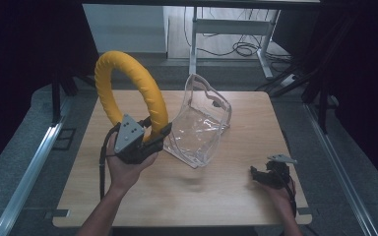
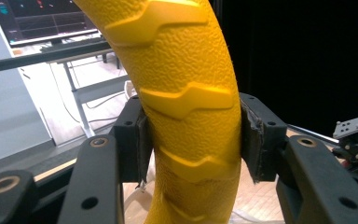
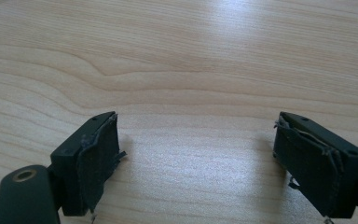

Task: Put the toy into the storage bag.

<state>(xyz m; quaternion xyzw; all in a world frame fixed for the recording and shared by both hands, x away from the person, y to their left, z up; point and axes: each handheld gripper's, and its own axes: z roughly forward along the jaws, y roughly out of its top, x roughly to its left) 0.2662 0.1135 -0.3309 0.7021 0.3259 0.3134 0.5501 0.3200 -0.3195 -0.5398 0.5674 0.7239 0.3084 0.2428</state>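
Observation:
A big yellow ribbed ring [image 1: 128,81] stands upright above the left half of the wooden table [image 1: 202,191]. My left gripper [image 1: 150,136] is shut on its lower right arc, lifted off the table. In the left gripper view both pads [image 2: 142,149] press against the yellow ring [image 2: 186,107]. Just right of the ring lies a clear plastic bag [image 1: 199,125] with its mouth raised toward the back. My right gripper [image 1: 256,173] rests low near the table's front right corner; in the right gripper view its jaws [image 3: 196,154] stand wide apart over bare wood.
The table's front edge lies close under both forearms. Behind the table stands a white desk frame [image 1: 226,29] with cables on the floor. A dark curtain hangs on both sides, and metal rails [image 1: 24,182] run along the floor.

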